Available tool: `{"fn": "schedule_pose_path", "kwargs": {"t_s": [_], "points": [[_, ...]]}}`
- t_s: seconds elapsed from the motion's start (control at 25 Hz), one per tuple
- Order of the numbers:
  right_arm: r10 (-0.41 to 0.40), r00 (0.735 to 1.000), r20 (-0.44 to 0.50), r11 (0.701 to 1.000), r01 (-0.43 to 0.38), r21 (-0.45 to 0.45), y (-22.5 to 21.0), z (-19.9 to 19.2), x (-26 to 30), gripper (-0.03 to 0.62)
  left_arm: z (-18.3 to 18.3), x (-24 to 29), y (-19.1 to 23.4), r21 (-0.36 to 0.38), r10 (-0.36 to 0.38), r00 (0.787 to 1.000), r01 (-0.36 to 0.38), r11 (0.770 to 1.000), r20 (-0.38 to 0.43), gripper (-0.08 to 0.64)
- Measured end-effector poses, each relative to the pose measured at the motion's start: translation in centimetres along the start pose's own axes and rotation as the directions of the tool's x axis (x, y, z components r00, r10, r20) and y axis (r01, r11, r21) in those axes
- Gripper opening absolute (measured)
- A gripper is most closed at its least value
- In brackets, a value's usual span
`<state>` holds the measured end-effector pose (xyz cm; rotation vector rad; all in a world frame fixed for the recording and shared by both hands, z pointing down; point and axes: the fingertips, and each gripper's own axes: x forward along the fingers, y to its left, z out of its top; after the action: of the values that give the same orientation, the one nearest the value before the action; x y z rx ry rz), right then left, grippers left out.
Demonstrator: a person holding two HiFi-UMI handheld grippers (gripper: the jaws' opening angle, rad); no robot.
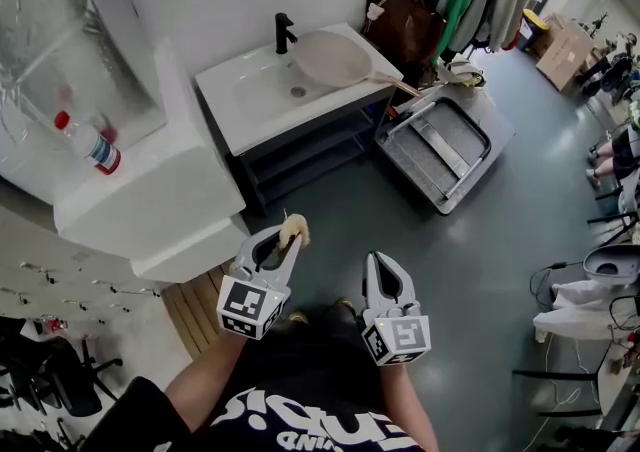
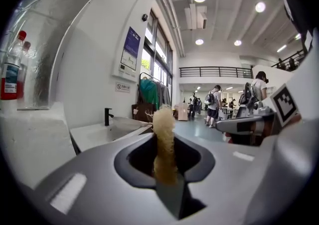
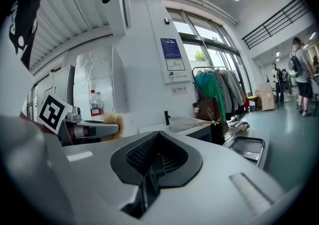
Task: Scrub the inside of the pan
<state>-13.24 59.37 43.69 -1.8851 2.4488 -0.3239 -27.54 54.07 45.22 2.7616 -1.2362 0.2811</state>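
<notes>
A pale round pan (image 1: 335, 57) with a wooden handle rests on the right side of the white sink (image 1: 262, 90), far ahead of both grippers; it also shows in the right gripper view, pan (image 3: 192, 118). My left gripper (image 1: 290, 238) is shut on a beige fibrous scrubber (image 1: 295, 228), which sticks up between the jaws as the scrubber (image 2: 163, 129) in the left gripper view. My right gripper (image 1: 379, 260) is level beside it, shut with nothing in it; its ribbed pads meet at the right gripper (image 3: 158, 135). Both are held in mid-air over the grey floor.
A black faucet (image 1: 284, 32) stands at the sink's back. A red-capped bottle (image 1: 88, 143) sits on the white counter at left. A metal tray-like frame (image 1: 445, 145) lies on the floor right of the sink. A brown bag (image 1: 405, 25) and hanging clothes are behind it.
</notes>
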Motion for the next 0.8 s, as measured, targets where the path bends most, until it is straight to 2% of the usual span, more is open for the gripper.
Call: {"fn": "schedule_pose_path", "kwargs": {"t_s": [0.32, 0.8], "points": [[-0.059, 0.998, 0.023, 0.998, 0.059, 0.013, -1.3, 0.4, 0.2, 0.008, 0.5, 0.8, 0.2, 0.01, -0.039, 0.999, 0.039, 0.999, 0.019, 0.071], [-0.053, 0.998, 0.021, 0.999, 0.053, 0.002, -4.3, 0.9, 5.1, 0.008, 0.5, 5.4, 2.2, 0.006, -0.029, 0.999, 0.029, 1.0, 0.014, 0.071]]}}
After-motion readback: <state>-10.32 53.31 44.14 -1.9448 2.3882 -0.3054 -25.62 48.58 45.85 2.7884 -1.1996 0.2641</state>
